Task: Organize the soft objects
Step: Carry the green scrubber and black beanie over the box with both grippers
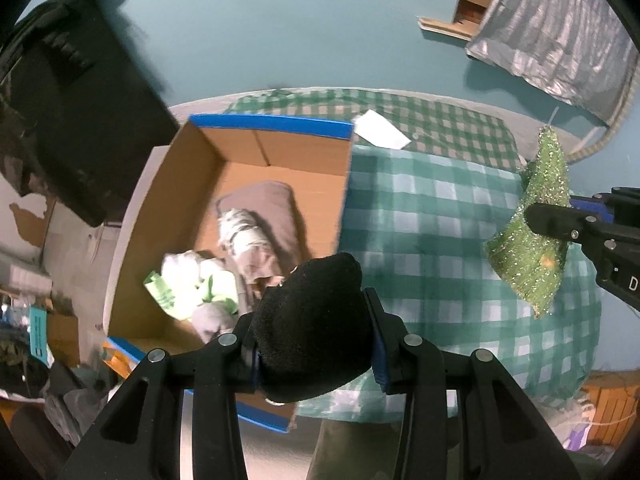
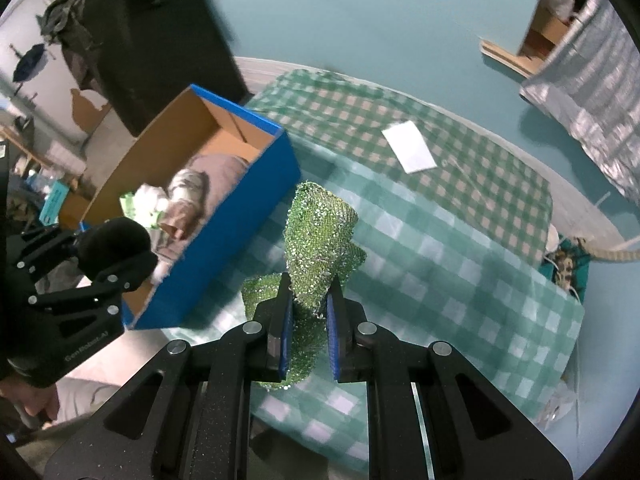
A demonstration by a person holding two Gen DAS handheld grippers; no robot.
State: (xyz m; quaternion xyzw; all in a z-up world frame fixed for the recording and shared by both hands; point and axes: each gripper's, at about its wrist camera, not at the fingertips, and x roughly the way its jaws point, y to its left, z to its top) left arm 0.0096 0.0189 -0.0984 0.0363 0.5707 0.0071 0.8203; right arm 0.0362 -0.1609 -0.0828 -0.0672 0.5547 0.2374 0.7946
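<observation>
1. Fingers of the left gripper (image 1: 314, 354) are closed about halfway onto a black sock bundle (image 1: 310, 320), the blue pads pressing its two sides; the bundle bulges out beyond the fingertips toward 12 o'clock. It is carried in the air near the box's lower right corner, most likely so it can be dropped in with the other soft things.

2. Fingers of the right gripper (image 2: 308, 332) are nearly shut on a green glittery cloth (image 2: 318, 248), pinched low so that most of it stands up above the tips while a fold pokes out at 9 o'clock. It hangs clear of the checked cloth (image 2: 440, 264) beneath, which suggests it too is on its way to the box.

3. At 10 o'clock from the left fingers sits the cardboard box (image 1: 256, 148) with blue outer walls, open at the top. Inside lie a brown towel (image 1: 276, 208), a pale striped bundle (image 1: 244, 236) and a white-and-green piece (image 1: 188, 284), packed toward the near end.

4. A white paper (image 2: 408, 146) lies flat on the checked cloth at 1 o'clock from the right fingers.

5. Hard to make out: motion blur smears the box contents, so what each item is stays uncertain. The sock bundle hides the box's near corner, and the surface under the cloths cannot be seen.
</observation>
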